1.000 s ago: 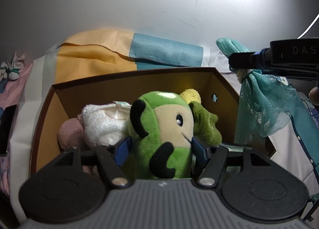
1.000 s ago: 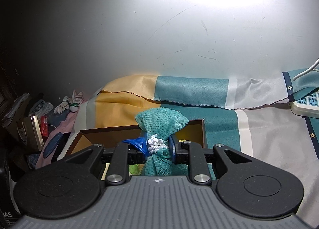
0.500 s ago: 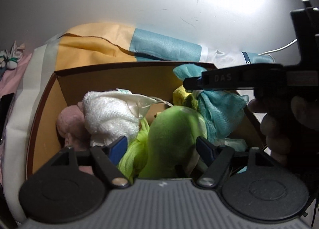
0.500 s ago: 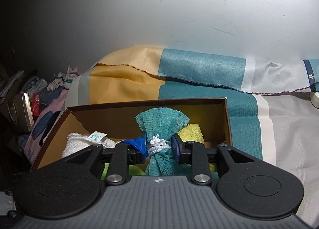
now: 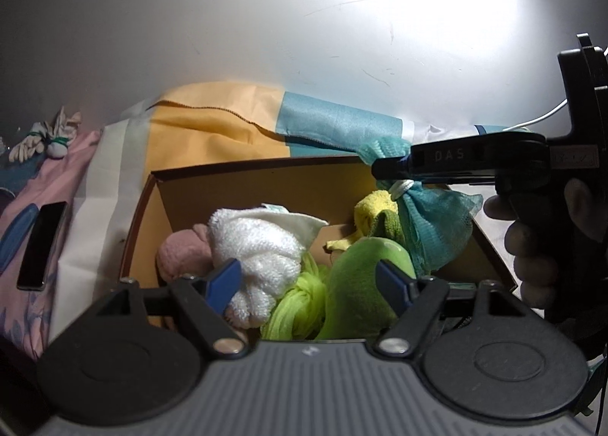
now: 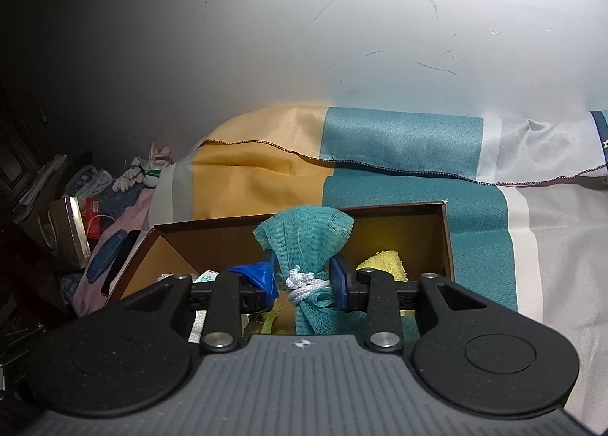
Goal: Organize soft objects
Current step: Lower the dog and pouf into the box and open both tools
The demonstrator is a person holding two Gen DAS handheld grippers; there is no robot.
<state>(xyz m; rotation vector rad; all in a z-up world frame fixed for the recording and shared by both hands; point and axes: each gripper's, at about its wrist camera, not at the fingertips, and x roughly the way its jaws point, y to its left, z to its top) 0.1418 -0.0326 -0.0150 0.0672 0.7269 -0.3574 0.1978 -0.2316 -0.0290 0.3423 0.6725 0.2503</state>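
**Left gripper empty, right one pinching the teal mesh pouf**

Left gripper (image 5: 309, 282) hangs spread wide over the cardboard box (image 5: 243, 185), holding nothing. Its base cuts off the near end of the green plush (image 5: 361, 284) and the lime mesh (image 5: 300, 306). Behind them sit a white towel (image 5: 258, 242) and a half-hidden pink thing (image 5: 182, 257). Right gripper (image 6: 304, 280) is clamped on the teal mesh pouf (image 6: 304, 234) at its white cord, over the box's right end beside a yellow cloth (image 6: 383, 265).

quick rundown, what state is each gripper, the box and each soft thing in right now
left gripper: open, empty
right gripper: shut on teal mesh pouf
teal mesh pouf: held over the box
cardboard box: open, partly filled
green plush: lying in box
white towel: bundled in box
yellow cloth: in box
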